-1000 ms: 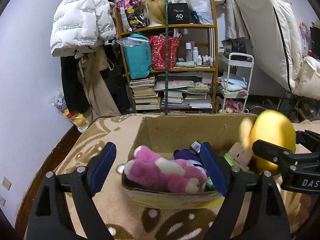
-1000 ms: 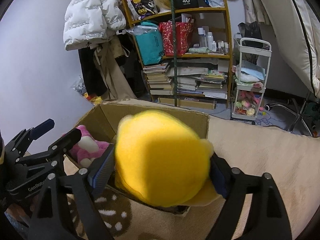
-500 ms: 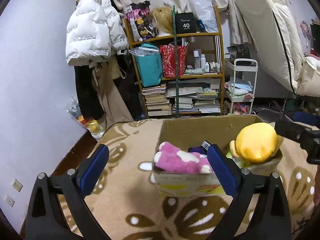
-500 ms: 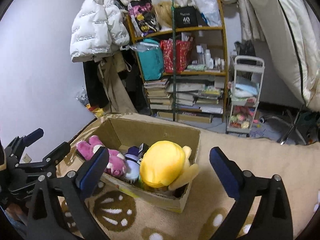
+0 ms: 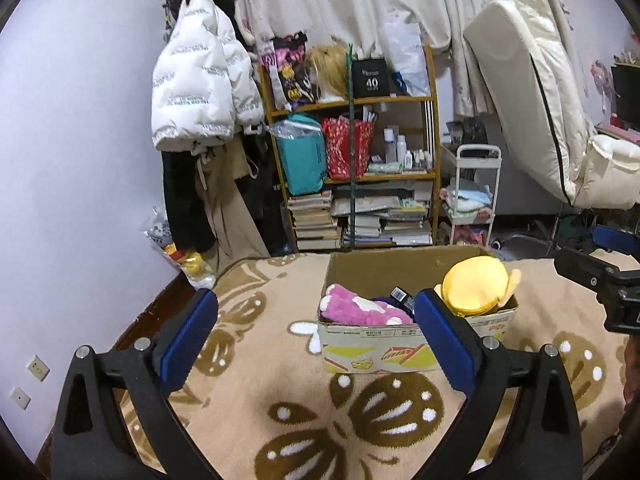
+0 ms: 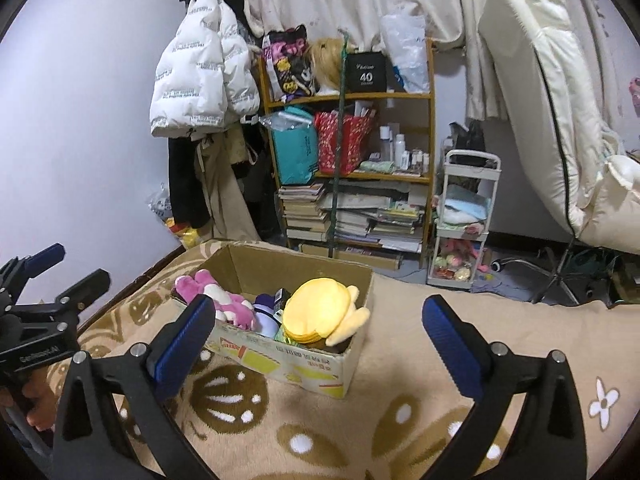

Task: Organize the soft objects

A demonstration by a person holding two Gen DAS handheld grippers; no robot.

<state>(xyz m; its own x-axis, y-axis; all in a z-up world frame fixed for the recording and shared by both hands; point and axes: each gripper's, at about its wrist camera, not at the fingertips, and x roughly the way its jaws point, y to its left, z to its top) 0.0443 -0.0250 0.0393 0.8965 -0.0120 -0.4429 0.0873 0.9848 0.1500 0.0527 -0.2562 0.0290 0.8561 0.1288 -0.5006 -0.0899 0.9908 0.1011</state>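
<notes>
Right wrist view: the right gripper (image 6: 316, 326) and left gripper (image 5: 316, 326) are both gaping wide, holding nothing, while the yellow plush (image 6: 320, 310) is lying in the cardboard box (image 6: 304, 368).

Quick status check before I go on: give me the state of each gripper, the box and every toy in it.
Left gripper: open, nothing between its fingers.
Right gripper: open, nothing between its fingers.
Brown cardboard box: open-topped, upright on the patterned blanket.
Pink plush toy: lying in the box's left end.
Purple plush toy: in the box's middle, partly hidden.
Round yellow plush toy: in the box's right end, one limb over the rim.
</notes>
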